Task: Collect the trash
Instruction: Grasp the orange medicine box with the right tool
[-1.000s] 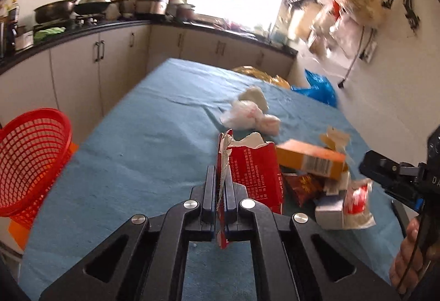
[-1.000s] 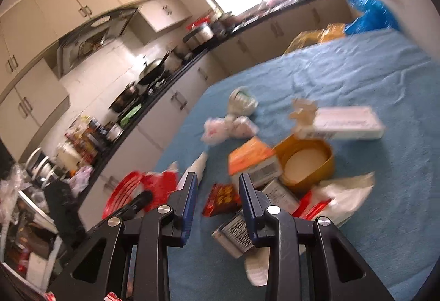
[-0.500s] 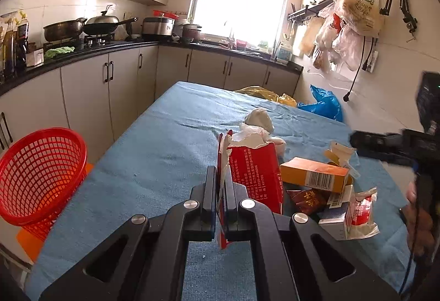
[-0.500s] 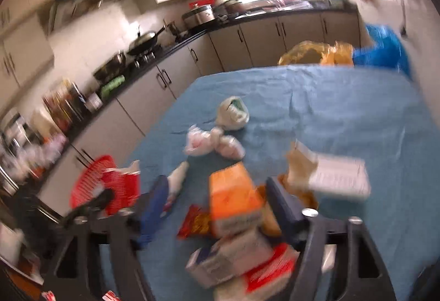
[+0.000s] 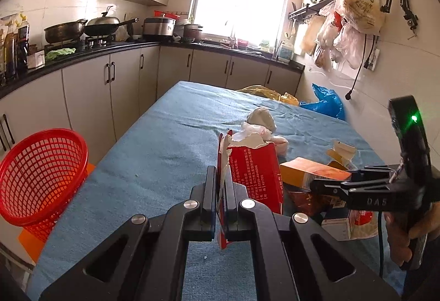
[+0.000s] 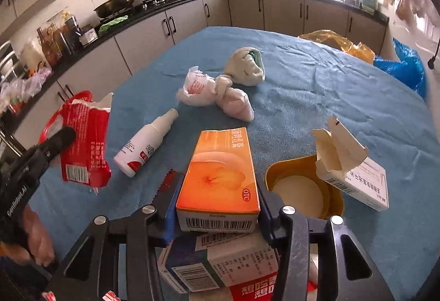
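While left tool (image 5: 220,196) clamps one red carton (image 5: 254,174) | right tool (image 6: 217,204) closing around one orange box (image 6: 220,171)

Black claw (image 5: 219,200) frames, silver screws, blue pads (image 6: 168,207), perhaps rubber

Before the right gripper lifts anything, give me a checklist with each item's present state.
1. Left gripper shut on the torn red packet: ok, the packet hangs clear of the blue tablecloth.
2. Orange box between the right gripper pads: ok. The jaws have just been closing on its sides.
3. Firm pad contact on the box: cannot tell, the blue pads sit at its edges.
4. Box free to lift: ok, it lies on top of other packets and nothing rests on it.
5. Red basket ready: ok, open beside the table's left edge.
6. White spray bottle out of the way: ok, it lies apart, to the left.
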